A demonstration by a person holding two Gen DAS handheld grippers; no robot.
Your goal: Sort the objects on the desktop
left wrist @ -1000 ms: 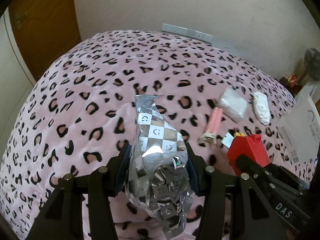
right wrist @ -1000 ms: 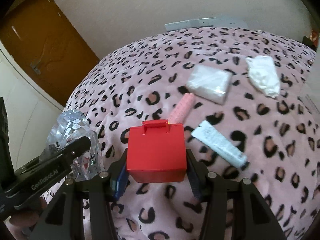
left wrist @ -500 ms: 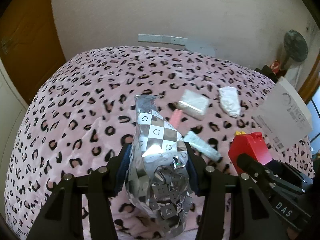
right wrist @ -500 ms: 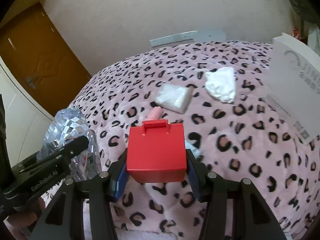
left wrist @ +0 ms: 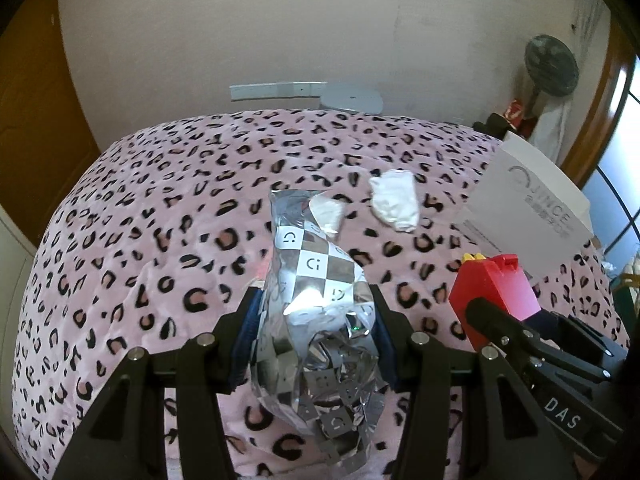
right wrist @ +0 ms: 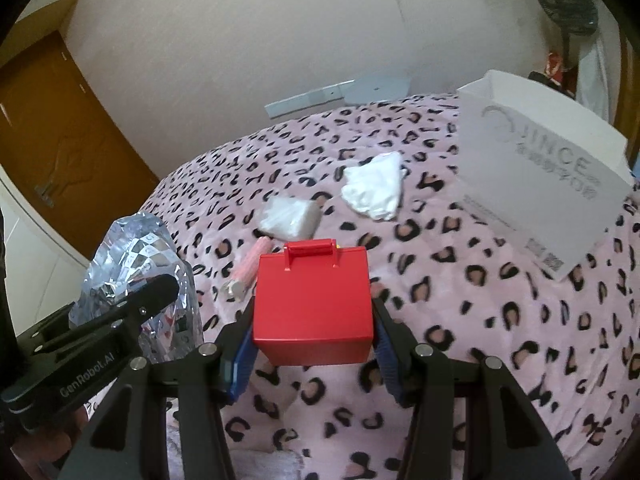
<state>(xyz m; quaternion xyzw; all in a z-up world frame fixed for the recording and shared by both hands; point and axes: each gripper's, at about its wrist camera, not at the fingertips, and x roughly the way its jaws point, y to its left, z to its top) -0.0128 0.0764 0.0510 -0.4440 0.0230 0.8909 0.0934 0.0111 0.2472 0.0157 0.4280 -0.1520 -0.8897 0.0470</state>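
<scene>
My left gripper (left wrist: 314, 330) is shut on a crinkled silver checkered foil bag (left wrist: 316, 300), held up above the pink leopard-print blanket (left wrist: 140, 240). The same foil bag (right wrist: 136, 264) shows at the left of the right wrist view. My right gripper (right wrist: 314, 338) is shut on a red box with a handle (right wrist: 312, 304), also seen as the red box (left wrist: 494, 294) at the right of the left wrist view. On the blanket lie a clear plastic packet (right wrist: 290, 216), a white crumpled cloth (right wrist: 374, 190) and a pink tube (right wrist: 250, 266).
A white paper bag (right wrist: 540, 176) stands open at the right on the blanket. A brown door (right wrist: 60, 160) is at the left, a fan (right wrist: 566, 4) in the far right corner, and a beige wall behind the bed.
Both grippers rose and swung right with their loads. The white paper bag has come fully into view, and the items on the blanket have slid left and farther off.
</scene>
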